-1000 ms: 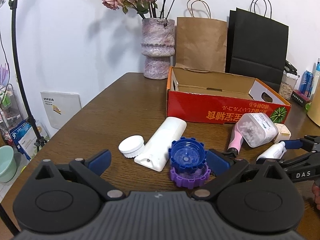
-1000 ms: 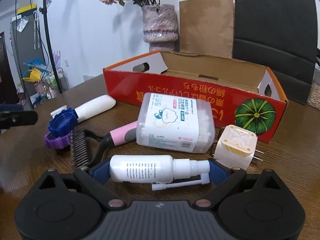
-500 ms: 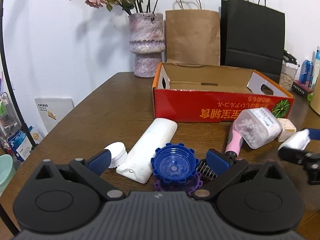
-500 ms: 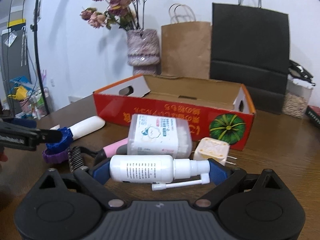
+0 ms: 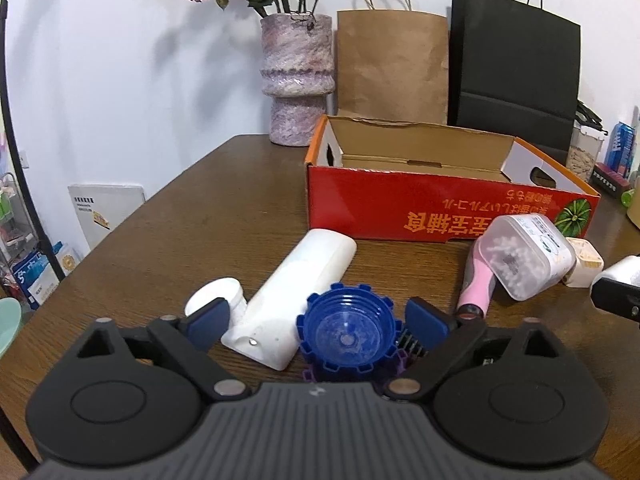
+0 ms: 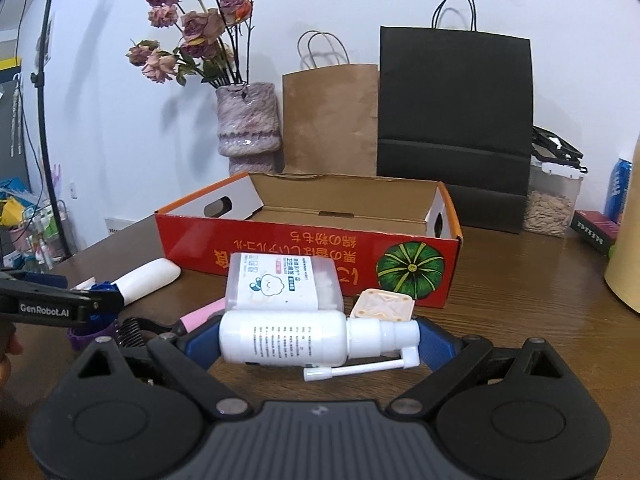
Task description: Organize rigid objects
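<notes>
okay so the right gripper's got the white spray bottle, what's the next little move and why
Probably carry the spray bottle forward over the near wall of the red box and lower it in. The right gripper is shut on it, it appears clear of the table, and what shows of the box holds nothing.

A lived-in home room, judging by the brown wooden table (image 5: 224,216) ahead of the jaws, the mottled pink vase of dried roses (image 6: 247,124), paper shopping bags (image 6: 332,118) against the white wall (one brown, one black) and a jar of seeds (image 6: 550,204) off right.
</notes>
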`<state>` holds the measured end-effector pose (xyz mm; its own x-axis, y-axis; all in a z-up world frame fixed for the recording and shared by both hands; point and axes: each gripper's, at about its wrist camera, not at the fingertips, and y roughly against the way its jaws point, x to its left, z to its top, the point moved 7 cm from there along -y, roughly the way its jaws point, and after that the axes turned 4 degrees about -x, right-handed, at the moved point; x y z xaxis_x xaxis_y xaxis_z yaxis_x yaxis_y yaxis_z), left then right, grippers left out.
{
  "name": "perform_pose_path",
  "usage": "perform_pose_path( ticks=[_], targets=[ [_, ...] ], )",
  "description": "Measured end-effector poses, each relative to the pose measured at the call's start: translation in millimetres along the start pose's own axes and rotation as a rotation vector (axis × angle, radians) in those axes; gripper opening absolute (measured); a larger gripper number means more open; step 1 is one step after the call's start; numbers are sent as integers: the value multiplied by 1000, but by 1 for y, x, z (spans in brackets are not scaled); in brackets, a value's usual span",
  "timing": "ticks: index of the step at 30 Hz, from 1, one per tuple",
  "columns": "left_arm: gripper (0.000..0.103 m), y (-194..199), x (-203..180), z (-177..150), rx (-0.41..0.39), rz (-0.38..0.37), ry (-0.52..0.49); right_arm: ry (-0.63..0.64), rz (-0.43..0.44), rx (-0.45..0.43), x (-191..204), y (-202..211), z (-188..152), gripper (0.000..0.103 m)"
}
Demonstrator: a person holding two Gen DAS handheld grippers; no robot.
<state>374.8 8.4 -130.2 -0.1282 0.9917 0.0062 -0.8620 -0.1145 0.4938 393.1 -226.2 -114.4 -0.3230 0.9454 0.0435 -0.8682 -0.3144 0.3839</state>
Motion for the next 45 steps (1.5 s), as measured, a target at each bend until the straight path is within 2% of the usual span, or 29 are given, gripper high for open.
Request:
perform_pose_path(
  ticks=[5, 7, 13, 27, 31, 45],
  targets=[
    [76, 0, -3, -2, 8, -34, 2, -4, -7, -10, 3, 5, -1, 97],
    [56, 0, -4, -3, 11, -52, 7, -7, -10, -13, 4, 7, -1, 97],
    [55, 5, -4, -2, -15, -70, 16, -25, -26, -30, 5, 14, -1, 97],
    [55, 21, 2, 9, -69, -54, 40, -50, -55, -77, 11, 29, 0, 97],
    [55, 28, -2, 14, -74, -74, 41, -51, -61, -83, 12, 29, 3, 97],
    [55, 45, -22, 64, -163, -85, 3, -48, -95, -159, 9, 29, 38, 97]
  ],
)
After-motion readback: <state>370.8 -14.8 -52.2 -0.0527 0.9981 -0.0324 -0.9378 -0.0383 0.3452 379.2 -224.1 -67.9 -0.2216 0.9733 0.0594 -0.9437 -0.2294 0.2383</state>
